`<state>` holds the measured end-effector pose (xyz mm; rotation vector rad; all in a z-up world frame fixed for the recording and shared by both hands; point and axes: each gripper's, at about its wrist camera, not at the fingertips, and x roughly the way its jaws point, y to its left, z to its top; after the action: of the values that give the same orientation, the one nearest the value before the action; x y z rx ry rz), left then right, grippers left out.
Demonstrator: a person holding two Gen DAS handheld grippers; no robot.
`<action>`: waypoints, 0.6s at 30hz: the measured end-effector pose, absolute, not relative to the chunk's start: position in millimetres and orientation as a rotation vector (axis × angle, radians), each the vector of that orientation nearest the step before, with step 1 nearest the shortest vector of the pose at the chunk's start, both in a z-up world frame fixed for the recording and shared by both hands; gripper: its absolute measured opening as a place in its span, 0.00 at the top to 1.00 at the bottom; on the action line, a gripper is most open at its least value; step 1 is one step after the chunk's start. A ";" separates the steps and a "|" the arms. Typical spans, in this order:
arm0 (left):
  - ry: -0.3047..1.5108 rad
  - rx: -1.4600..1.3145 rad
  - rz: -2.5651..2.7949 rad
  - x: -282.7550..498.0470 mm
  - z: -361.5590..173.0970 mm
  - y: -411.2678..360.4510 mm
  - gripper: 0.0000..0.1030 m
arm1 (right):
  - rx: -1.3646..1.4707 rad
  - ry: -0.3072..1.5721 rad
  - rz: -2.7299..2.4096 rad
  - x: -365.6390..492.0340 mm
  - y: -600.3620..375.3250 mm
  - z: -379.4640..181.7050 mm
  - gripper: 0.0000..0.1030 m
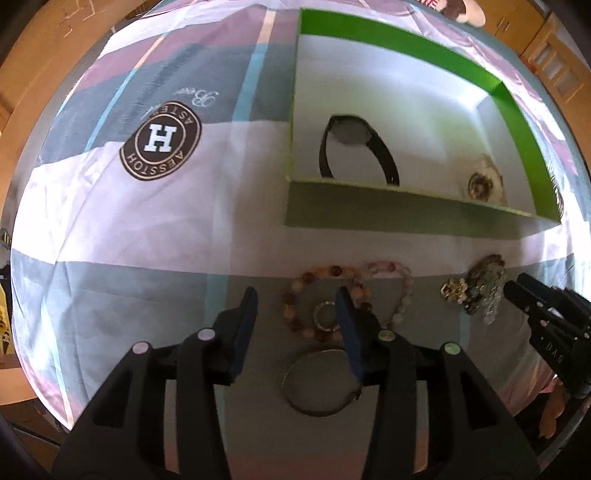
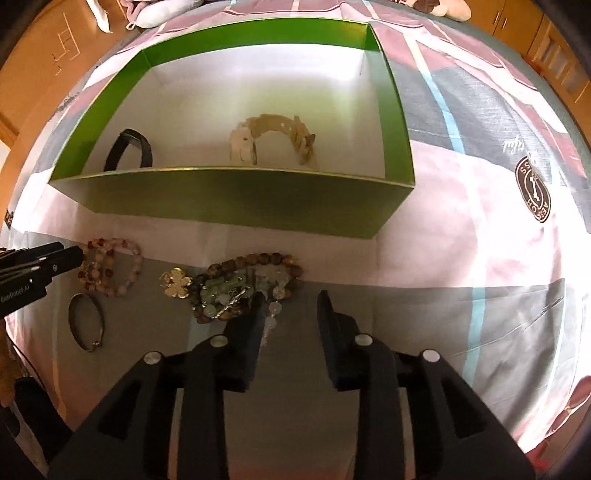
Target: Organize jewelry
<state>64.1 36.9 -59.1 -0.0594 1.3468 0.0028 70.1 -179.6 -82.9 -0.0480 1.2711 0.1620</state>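
A green box [image 1: 388, 212] [image 2: 236, 199] with a white inside holds a black watch [image 1: 354, 147] [image 2: 129, 153] and a cream watch [image 1: 484, 181] [image 2: 273, 140]. In front of it on the cloth lie beaded bracelets [image 1: 325, 299] [image 2: 110, 266], a metal bangle [image 1: 317, 384] [image 2: 86, 321] and a tangled heap of beads with a gold flower [image 1: 476, 288] [image 2: 240, 284]. My left gripper [image 1: 297, 306] is open over the beaded bracelets. My right gripper [image 2: 291, 302] [image 1: 517, 288] is open, its left finger at the heap.
Everything rests on a bed sheet [image 1: 110, 221] in pink, grey and white blocks with a round brown logo [image 1: 160, 142] [image 2: 533, 194]. Wooden furniture [image 1: 554, 48] shows around the edges. A pillow [image 2: 159, 11] lies beyond the box.
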 end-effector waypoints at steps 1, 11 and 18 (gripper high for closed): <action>1.352 -0.053 0.006 64.6 -61.2 35.7 0.57 | -0.052 1.272 0.155 71.0 -179.4 -84.3 0.71; 1.381 -0.058 -0.034 67.3 -79.6 17.1 0.83 | -0.024 1.272 0.078 80.5 -184.8 -82.6 1.00; 1.374 -0.081 -0.138 63.7 -73.9 4.2 0.93 | 0.079 1.243 0.181 88.3 -188.9 -64.3 1.00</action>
<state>63.7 4.2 -73.9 -0.0815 1.3742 -0.1384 88.3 -188.9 -64.3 0.0785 1.2429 0.1814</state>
